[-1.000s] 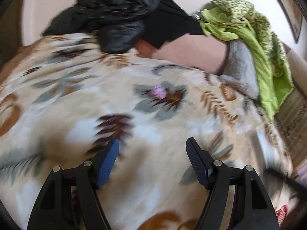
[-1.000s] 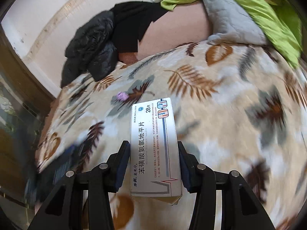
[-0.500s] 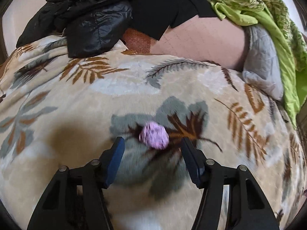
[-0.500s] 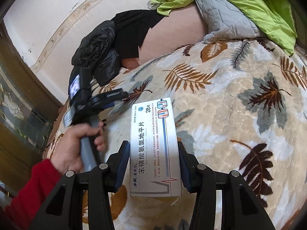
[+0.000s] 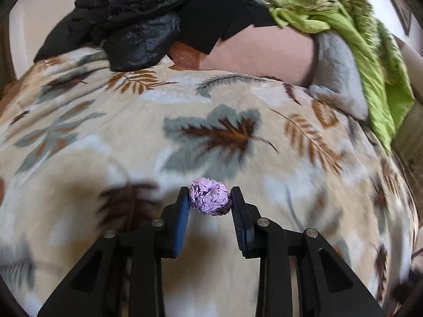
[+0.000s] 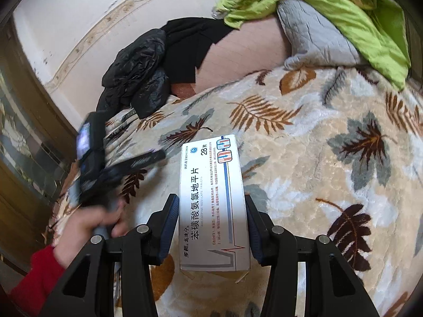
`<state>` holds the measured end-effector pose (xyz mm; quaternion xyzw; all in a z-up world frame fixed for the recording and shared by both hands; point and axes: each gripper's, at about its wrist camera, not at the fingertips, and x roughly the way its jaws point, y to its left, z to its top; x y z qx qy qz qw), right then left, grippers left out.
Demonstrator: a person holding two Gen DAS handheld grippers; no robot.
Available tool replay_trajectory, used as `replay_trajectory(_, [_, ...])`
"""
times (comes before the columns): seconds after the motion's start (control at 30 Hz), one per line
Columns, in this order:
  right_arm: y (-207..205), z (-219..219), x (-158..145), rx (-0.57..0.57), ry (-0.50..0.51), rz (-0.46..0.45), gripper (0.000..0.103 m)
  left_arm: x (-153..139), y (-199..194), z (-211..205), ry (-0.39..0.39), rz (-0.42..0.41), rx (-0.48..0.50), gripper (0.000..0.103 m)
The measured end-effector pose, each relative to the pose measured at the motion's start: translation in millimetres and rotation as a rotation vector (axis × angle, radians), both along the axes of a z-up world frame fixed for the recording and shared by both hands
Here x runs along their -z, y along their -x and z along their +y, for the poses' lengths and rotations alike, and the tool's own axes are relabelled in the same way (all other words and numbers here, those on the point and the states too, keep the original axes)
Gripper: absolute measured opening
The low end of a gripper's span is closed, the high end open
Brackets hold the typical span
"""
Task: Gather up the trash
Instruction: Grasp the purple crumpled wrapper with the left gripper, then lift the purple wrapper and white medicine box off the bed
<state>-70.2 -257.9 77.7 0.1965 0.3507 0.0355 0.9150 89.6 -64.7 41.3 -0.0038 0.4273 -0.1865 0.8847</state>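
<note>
Left gripper: jaws have just been closing and now grasp a crumpled purple paper ball, pads pressed on both its sides, just above the leaf-print blanket. The blanket is the landmark.

Right gripper: jaws clenched on a white medicine box, long side running forward, held over the blanket's near part.

Progress, as a judgement: two pieces of trash are in hand, one per gripper. What is left is to carry both to a bin; none shows in either view, so the drop point is unknown. No other loose trash is visible on the blanket.

Around: black puffer jacket heaped at the blanket's far edge; green cloth and a grey quilted pad at its far right corner. A hand in a red sleeve holds the left gripper's handle, left of the box. Nothing blocks lifting either item.
</note>
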Motion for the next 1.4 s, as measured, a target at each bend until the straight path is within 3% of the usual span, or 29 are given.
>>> replay_trajectory(0.33, [38.3, 20.9, -10.3, -0.043, 0.045, -0.040, 0.051, -47.5, 137.3, 47.3, 0.032, -0.046, -0.007, 0.030])
replay_trajectory(0.6, [69.1, 27.0, -1.4, -0.059, 0.002, -0.024, 0.051, -54.8, 194.6, 67.1, 0.008, -0.036, -0.028, 0.030])
replay_trajectory(0.83, [67.3, 31.6, -0.6, -0.053, 0.009, -0.034, 0.051, -57.7, 213.4, 77.7, -0.019, -0.050, -0.062, 0.030])
replay_trajectory(1.17, [84.8, 23.4, 0.3, -0.039, 0.017, -0.031, 0.051, -55.6, 222.7, 57.0, -0.029, -0.092, -0.029, 0.030])
replay_trajectory(1.4, [100.0, 30.9, -7.6, -0.036, 0.103, -0.071, 0.051, -46.3, 222.1, 48.8, -0.081, -0.152, -0.044, 0.030])
